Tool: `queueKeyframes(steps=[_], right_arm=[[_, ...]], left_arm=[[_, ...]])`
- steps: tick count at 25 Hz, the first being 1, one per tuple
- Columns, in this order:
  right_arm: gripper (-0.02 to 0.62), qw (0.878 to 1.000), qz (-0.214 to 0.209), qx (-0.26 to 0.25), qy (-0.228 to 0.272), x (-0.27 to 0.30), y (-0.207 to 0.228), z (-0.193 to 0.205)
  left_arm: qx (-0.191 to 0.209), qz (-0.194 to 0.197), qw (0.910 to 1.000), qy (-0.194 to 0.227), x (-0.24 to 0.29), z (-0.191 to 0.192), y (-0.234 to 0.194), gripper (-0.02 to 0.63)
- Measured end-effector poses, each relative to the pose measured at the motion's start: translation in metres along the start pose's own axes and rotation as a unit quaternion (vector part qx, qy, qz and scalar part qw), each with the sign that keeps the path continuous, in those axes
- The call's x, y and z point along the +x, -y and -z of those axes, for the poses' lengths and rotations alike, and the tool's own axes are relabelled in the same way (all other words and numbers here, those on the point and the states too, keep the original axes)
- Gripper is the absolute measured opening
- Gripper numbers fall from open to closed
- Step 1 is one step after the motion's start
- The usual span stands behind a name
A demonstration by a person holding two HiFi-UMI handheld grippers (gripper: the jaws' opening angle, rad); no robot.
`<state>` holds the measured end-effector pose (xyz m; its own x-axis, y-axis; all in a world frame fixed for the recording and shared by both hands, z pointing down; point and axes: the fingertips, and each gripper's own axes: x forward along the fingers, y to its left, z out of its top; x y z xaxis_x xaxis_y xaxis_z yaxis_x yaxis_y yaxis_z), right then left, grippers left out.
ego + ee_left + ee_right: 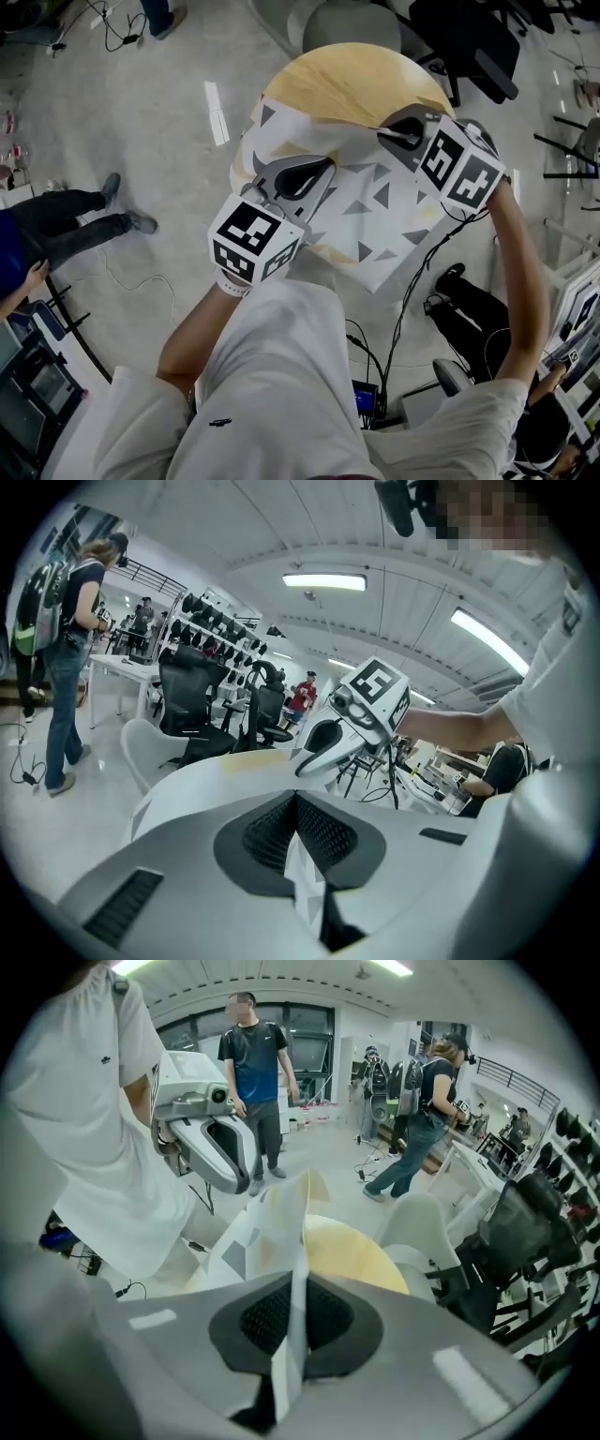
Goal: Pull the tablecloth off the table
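Observation:
The white tablecloth [375, 202] with grey triangles covers the near part of the round wooden table [347, 84]; the far part of the top is bare. My left gripper [323, 171] is shut on a fold of the cloth near its left side. A thin strip of tablecloth [305, 874] shows between the left gripper's [296, 801] pads. My right gripper [386, 134] is shut on the cloth's far right part and holds it raised. In the right gripper view the tablecloth [279, 1232] rises as a ridge out of the closed right gripper [300, 1286], above the table [352, 1260].
A white chair [427, 1227] and black office chairs [473, 42] stand beyond the table. Cables [412, 281] trail on the floor to my right. A person's legs [75, 220] lie at the left. Several people [255, 1063] stand around the room.

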<state>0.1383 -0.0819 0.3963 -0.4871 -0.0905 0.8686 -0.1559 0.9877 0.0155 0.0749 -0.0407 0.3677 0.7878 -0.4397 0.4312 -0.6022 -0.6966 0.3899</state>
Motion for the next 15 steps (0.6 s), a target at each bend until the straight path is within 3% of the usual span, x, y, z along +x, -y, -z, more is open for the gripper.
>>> queueKeyframes(steps=[5,11,15], right_arm=[[0.012,1.000,0.013,0.005,0.001,-0.020,-0.048,-0.025],[0.012,1.000,0.010,0.016,0.003,-0.045,-0.068,-0.041],[0.012,0.999,0.009,0.052,0.000,-0.050,-0.132,-0.053]], left_arm=[[0.017,0.010,0.9998,0.003,-0.035,0.006,0.029,0.008],[0.025,0.026,0.9994,0.001,-0.050,-0.015,0.030,0.008],[0.040,0.045,0.9982,0.007,-0.090,-0.008,0.047,0.008]])
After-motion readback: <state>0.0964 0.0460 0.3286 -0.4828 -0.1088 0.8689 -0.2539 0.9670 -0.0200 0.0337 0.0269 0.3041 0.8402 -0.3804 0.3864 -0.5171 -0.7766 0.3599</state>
